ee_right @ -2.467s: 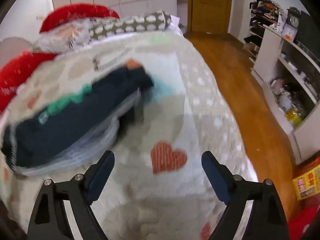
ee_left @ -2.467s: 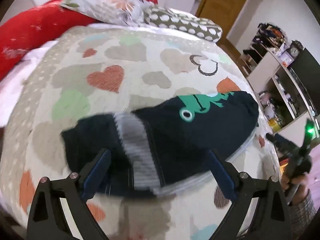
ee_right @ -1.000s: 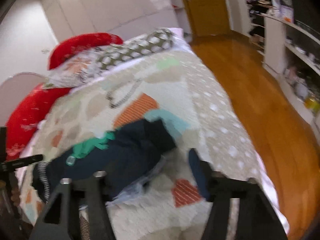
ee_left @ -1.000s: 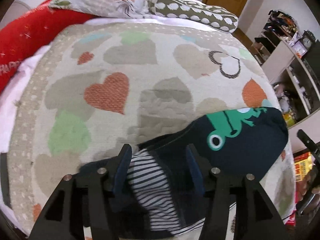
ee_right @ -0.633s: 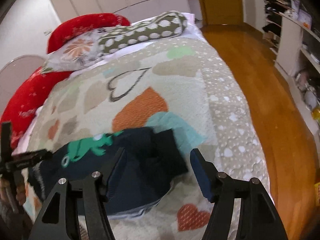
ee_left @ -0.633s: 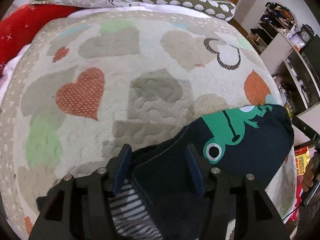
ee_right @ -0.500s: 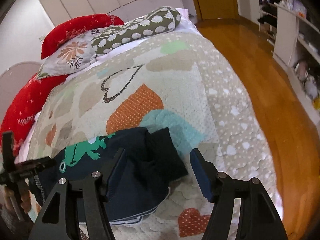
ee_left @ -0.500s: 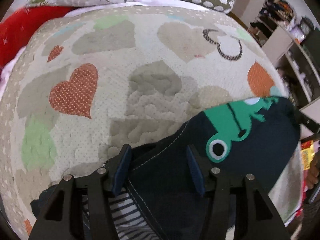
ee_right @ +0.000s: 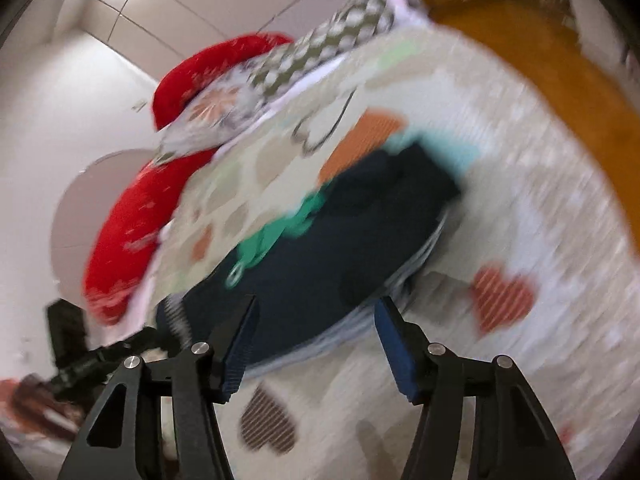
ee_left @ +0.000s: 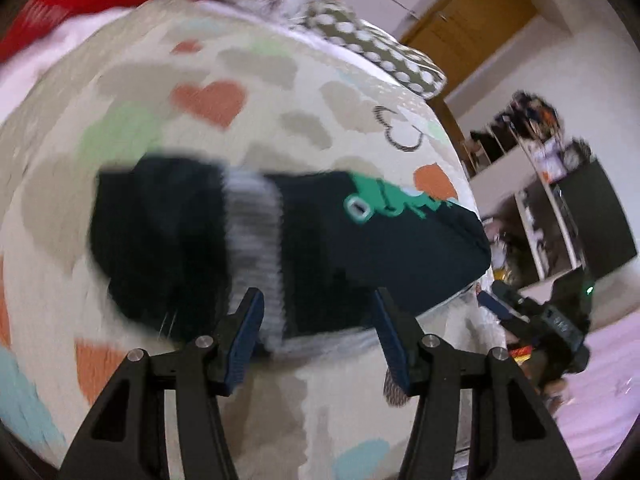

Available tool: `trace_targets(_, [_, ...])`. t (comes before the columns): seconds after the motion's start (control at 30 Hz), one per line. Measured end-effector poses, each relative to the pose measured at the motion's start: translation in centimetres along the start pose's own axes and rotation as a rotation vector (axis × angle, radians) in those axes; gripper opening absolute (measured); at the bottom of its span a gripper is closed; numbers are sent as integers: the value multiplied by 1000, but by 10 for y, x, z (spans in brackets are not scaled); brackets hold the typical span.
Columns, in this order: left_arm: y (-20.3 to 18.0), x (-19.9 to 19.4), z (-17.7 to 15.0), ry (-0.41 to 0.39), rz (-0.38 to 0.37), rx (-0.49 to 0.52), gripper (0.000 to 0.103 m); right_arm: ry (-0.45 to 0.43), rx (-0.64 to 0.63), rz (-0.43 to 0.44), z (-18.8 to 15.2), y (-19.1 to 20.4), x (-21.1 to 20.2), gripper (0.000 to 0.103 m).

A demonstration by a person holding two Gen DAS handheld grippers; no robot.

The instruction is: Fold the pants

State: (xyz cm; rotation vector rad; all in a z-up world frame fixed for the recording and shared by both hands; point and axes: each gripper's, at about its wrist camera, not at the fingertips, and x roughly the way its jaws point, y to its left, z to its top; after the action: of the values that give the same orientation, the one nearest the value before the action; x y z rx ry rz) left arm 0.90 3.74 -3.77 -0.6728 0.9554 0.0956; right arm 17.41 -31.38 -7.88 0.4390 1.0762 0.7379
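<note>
the pants (ee_left: pixel 320 240) lie across the middle of the left wrist frame, a dark navy bundle on the heart-patterned bedspread (ee_left: pixel 208 60) of the bed. they look already doubled over: a grey striped waistband (ee_left: pixel 254 240) shows as a vertical strip left of centre, with dark cloth on both sides of it, and a green frog print (ee_left: pixel 384 196) sits toward the upper right of the bundle. in the right wrist view the same pants (ee_right: pixel 320 264) run diagonally through the centre, a pale lining edge showing along their lower right side.

the left hand-held gripper (ee_left: pixel 316 336) sits at the bottom centre of its frame, its jaws partly apart, with nothing between the blue pads; they stand just short of the near edge of the bundle, around the waistband, probably because that thick band is the easiest place to take hold for another fold. the right hand-held gripper (ee_right: pixel 316 340) is at the bottom centre of its own view, its jaws closing but with no cloth between them, the tips just before the lower edge of the pants. it also appears at the right edge of the left view, off the bed's side. both views are blurred, so finer creases cannot be told.

the pillows (ee_left: pixel 368 44) lie at the top of the frame, well apart from the work.
</note>
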Motion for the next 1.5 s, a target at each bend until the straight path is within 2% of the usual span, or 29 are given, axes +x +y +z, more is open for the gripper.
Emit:
trace_targets(0.13, [29,5,-17,39,-29,-120,54,27,5,-3,-19,1,13,64])
trace_targets(0.2, [37,15,-19,65,-19,-162,53,35,18,-2,-25,0,16,64])
trace_targets(0.27, [40,22,-15,67,7,-173,47,34,24,-5,-28,-2,17,64])
trace_targets(0.3, [40,24,-13,61,15,-167,39,31,26,-8,-30,-2,17,64])
trace_targets(0.33, [39,25,-10,50,35,-156,24,28,27,-10,-31,-4,14,64])
trace_targets(0.4, [41,28,-6,42,72,-164,3,16,22,-22,-34,-4,9,64])
trace_targets(0.57, [52,24,0,33,29,-230,2,-2,22,-43,-36,-9,0,64])
trace_targets(0.8, [42,-15,-1,-72,16,-205,1,-7,17,-44,-44,-11,-5,64])
trace_targets(0.87, [41,-18,2,-82,16,-208,1,2,24,-7,-46,-10,-4,64])
trace_targets(1.0, [40,-18,4,-87,13,-217,1,40,60,124,-48,-4,4,64])
trace_targets(1.13, [45,-17,-6,-74,1,-228,1,86,59,172,-51,7,19,65])
trace_targets(1.3, [49,-12,-23,-50,15,-229,1,166,105,287,-56,29,51,65])
trace_targets(1.5, [52,-26,-39,-70,-7,-208,1,279,182,323,-59,50,100,65])
